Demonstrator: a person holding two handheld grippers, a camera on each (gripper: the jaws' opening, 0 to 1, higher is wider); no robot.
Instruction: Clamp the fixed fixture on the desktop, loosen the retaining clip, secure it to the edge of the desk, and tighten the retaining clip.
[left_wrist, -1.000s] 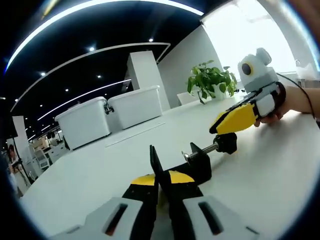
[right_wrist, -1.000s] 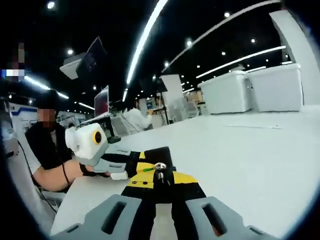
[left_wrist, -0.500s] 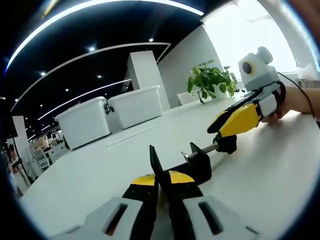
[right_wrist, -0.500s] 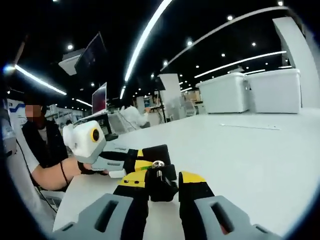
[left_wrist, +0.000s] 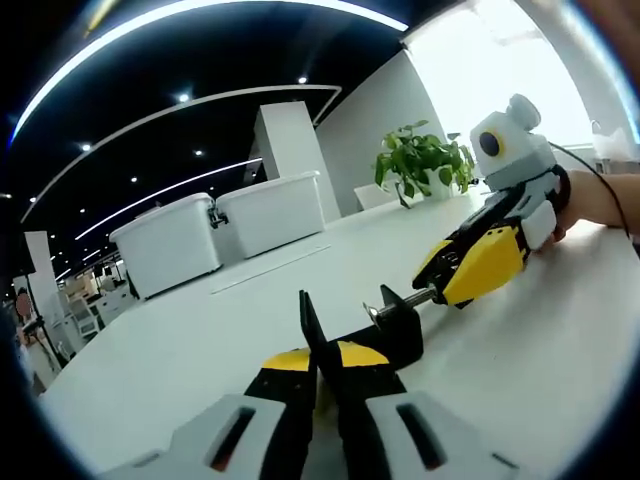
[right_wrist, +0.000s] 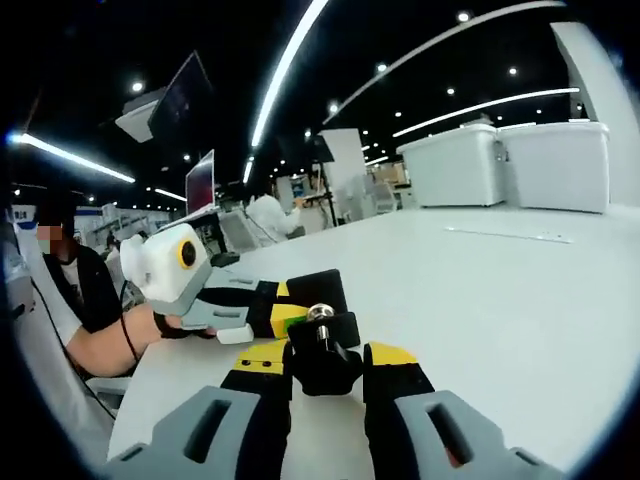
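Over the past second the right gripper (left_wrist: 470, 268) has opened its yellow-tipped jaws and slid forward along the white desk (left_wrist: 560, 340), now bracketing the black screw knob (right_wrist: 322, 356) of the clamp fixture (left_wrist: 385, 325).

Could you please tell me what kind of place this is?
Probably a large open-plan office or lab: long ceiling light strips, monitors on desks behind, white storage bins on a broad white table, and a potted plant.

Two white bins (left_wrist: 215, 232) and a potted plant (left_wrist: 422, 160).
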